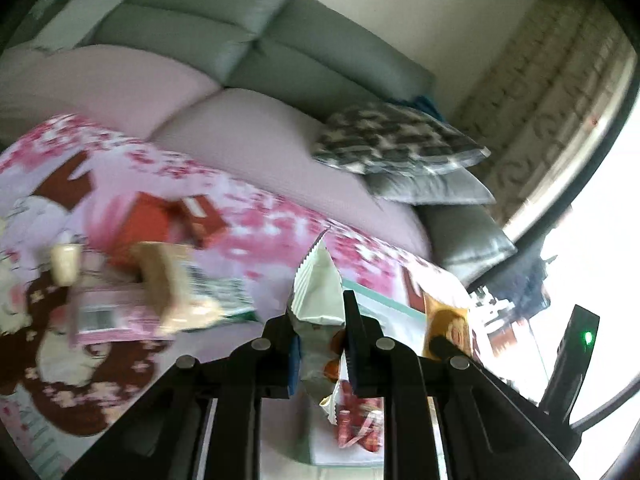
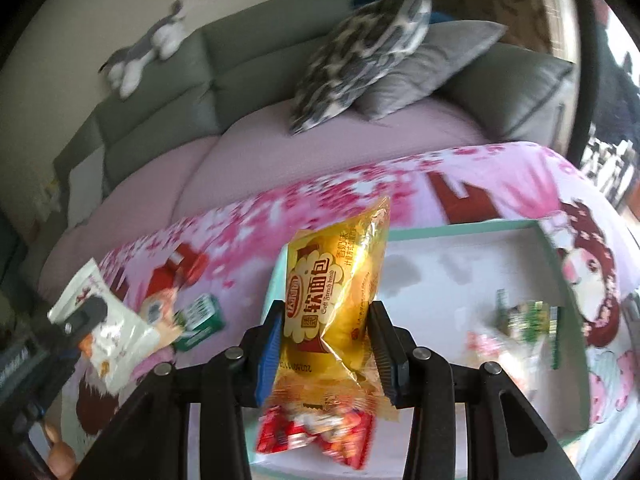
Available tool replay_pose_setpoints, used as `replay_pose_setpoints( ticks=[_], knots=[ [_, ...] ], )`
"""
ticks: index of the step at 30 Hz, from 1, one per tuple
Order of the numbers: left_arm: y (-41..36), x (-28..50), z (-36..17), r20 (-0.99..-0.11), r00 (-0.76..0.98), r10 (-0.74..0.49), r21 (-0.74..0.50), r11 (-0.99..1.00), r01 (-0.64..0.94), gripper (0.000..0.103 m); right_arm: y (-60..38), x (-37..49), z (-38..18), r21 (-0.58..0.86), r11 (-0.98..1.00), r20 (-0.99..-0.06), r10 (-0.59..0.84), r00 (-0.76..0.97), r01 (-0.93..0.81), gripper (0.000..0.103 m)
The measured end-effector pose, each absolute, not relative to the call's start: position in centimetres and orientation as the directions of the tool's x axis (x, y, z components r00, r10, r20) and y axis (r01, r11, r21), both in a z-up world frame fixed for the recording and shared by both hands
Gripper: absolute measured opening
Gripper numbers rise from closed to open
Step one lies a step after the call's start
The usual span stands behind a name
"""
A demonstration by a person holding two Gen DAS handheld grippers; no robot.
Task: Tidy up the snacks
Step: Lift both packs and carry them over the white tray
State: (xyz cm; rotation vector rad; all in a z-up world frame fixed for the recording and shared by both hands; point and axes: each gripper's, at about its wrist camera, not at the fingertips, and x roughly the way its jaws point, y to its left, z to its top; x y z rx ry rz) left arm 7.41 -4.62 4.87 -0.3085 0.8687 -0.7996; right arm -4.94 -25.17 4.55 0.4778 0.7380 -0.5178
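A grey sofa [image 2: 248,68] with pink seat covers fills the background. Before it lies a pink floral cloth [image 2: 320,200] bearing a shallow mint-rimmed tray [image 2: 460,227]. Above the tray's near left edge, the right gripper [image 2: 326,344] clamps a yellow soft-bread packet [image 2: 336,280] upright between its pads. The left gripper [image 1: 320,340], jaws narrow, pinches a white snack pouch [image 1: 316,292] above the cloth. A green box [image 2: 200,320] lies on the cloth left of the tray.
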Motion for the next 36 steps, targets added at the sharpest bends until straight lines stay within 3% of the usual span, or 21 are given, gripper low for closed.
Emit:
replay_pose_setpoints(
  ticks=[6, 18, 36],
  knots=[
    [-8.8, 5.6, 4.8, -0.547, 0.325, -0.771, -0.52, 0.618, 0.59, 0.019, -29.7, -8.0, 5.2, 0.229, 0.682, -0.715, -0.366, 0.595, 0.695, 0.044],
    [-14.4, 5.1, 3.1, -0.57, 0.226, -0.79, -0.519, 0.56, 0.646, 0.019, -34.0, -9.0, 3.9, 0.233, 0.632, -0.684, -0.434, 0.586, 0.739, 0.044],
    [-16.7, 5.1, -2.6, -0.636, 0.077, -0.768, -0.603, 0.557, 0.571, 0.019, -35.1, -7.3, -0.3, 0.243, 0.623, -0.77, -0.342, 0.539, 0.743, 0.045]
  ],
)
